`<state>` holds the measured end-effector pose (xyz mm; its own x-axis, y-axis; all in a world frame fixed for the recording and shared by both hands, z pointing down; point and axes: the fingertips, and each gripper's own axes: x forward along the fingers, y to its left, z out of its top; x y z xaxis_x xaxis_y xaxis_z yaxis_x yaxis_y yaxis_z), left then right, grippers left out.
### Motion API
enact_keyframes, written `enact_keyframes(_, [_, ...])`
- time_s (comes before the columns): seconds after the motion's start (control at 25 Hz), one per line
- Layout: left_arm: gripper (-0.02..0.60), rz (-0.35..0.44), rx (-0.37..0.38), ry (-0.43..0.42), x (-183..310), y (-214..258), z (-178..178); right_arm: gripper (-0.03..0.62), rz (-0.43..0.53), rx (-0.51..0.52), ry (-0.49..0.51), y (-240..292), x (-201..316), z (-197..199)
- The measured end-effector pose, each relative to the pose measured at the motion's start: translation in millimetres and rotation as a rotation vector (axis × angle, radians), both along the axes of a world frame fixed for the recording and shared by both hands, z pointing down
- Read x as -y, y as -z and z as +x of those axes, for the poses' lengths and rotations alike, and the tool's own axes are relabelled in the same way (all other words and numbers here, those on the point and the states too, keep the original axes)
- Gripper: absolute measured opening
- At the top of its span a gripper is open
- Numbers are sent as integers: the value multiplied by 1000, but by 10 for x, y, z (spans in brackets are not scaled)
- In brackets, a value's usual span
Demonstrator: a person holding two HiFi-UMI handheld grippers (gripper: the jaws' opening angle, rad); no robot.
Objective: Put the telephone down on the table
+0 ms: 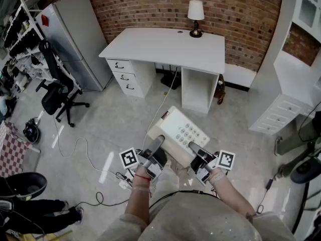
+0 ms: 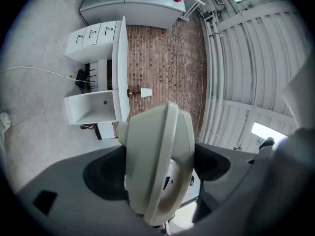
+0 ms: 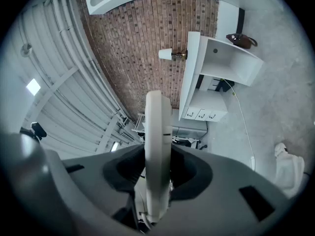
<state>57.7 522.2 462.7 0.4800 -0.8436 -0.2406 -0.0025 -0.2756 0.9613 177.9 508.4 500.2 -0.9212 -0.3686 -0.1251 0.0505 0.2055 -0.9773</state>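
A cream telephone (image 1: 178, 132) with a keypad hangs in the air above the floor, held from both sides. My left gripper (image 1: 156, 145) is shut on its left end, where the handset (image 2: 157, 166) fills the wide gap between the jaws of the left gripper (image 2: 160, 173). My right gripper (image 1: 194, 148) is shut on the right edge, and in the right gripper view a thin cream rim (image 3: 157, 132) stands pinched in the right gripper (image 3: 156, 173). The white table (image 1: 150, 46) stands ahead, against the brick wall.
A small lamp (image 1: 195, 18) stands at the table's back edge. A white cord (image 1: 165, 97) runs from the telephone toward the table. A black office chair (image 1: 55, 92) and a grey cabinet (image 1: 75, 39) are at the left, white shelving (image 1: 296, 79) at the right, and cables (image 1: 85, 149) lie on the floor.
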Motion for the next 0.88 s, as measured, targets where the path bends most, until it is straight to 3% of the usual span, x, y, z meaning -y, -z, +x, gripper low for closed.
enact_keyframes(0.28, [400,-10,-3,-59,618,42,-371,147,30,-4,-41,-34,592,-395])
enact_keyframes(0.88, [400,-47,2,-168,1939,-83,-1029,147,-17,-15,-152,-156,1746,-1066])
